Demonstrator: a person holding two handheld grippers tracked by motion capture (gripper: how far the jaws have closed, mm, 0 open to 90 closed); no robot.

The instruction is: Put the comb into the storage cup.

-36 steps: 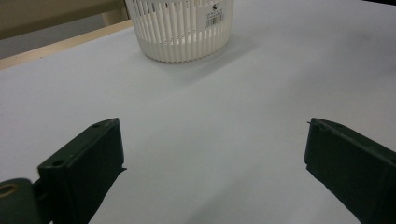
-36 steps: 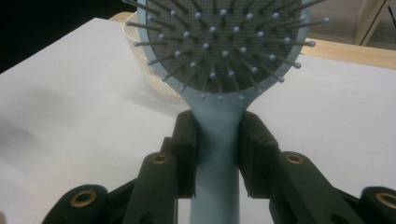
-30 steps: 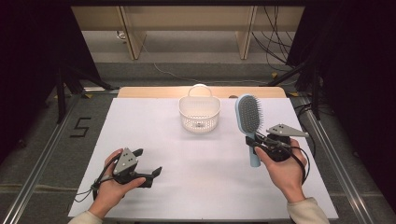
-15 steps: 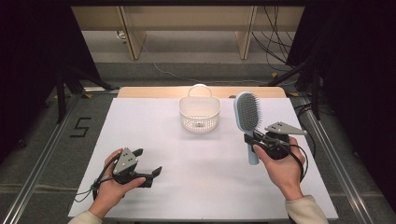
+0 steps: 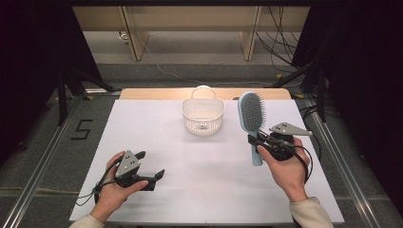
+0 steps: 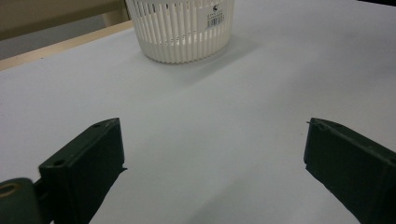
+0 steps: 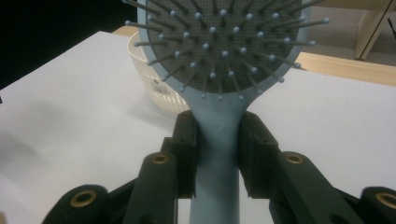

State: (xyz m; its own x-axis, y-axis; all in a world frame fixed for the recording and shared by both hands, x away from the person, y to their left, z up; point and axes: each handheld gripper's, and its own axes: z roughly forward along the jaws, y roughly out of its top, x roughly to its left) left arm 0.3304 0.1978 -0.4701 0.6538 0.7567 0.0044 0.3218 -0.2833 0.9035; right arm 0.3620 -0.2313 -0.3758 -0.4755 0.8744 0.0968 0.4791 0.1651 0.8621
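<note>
High view: hairbrush point(image 5: 251, 114) upright-tilted, head toward basket point(image 5: 203, 115).

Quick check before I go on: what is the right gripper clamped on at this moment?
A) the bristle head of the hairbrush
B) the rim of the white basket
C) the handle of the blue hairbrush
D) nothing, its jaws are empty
C: in the right gripper view the right gripper has both jaws pressed against the handle of the blue hairbrush, just below the bristle head, while the white basket stands apart behind it.
</note>
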